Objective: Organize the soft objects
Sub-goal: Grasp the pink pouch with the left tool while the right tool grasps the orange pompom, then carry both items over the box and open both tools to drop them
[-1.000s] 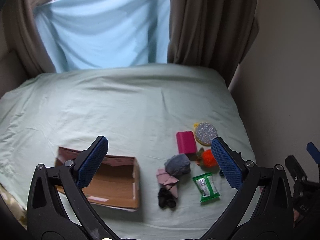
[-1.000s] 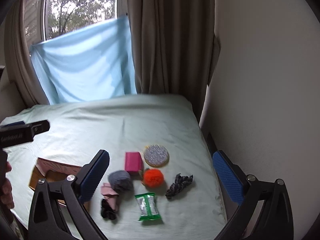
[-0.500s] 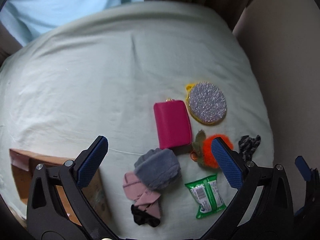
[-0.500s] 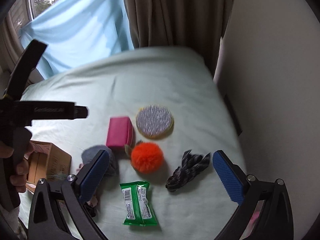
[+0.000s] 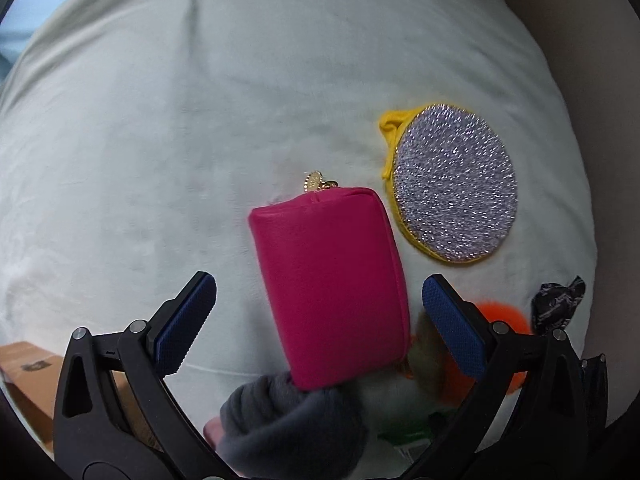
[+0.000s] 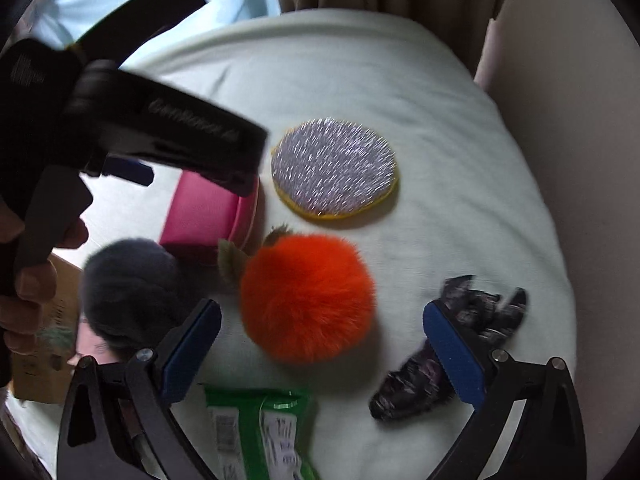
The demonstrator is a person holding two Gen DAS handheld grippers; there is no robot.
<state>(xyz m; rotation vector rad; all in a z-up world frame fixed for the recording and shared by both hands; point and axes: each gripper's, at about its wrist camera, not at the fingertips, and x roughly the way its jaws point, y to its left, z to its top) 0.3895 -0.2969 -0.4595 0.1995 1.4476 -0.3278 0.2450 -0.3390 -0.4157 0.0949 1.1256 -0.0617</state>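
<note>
1. Pale green sheet covers the bed (image 5: 160, 140), which carries all the soft things.
2. Cardboard box (image 6: 44, 368) sits at the near left edge of the bed.
3. Left tool (image 5: 320, 320) hangs with its blue pads wide apart on either side of the pink pouch (image 5: 328, 292); the pouch lies between them, not touched.
4. Right tool (image 6: 322, 354) is equally wide, with the orange pompom (image 6: 308, 296) just beyond its gap, slightly left of centre.
5. Glittery round pad (image 6: 334, 170) with a yellow rim lies to the far right of the pouch.
6. Grey sock ball (image 6: 128, 284) rests near left of the pouch, touching its near end.
7. Dark patterned scrunchie (image 6: 448, 356) lies partly behind the right tool's right pad.
8. Green packet (image 6: 260, 432) lies nearest, between the right tool's arms.
</note>
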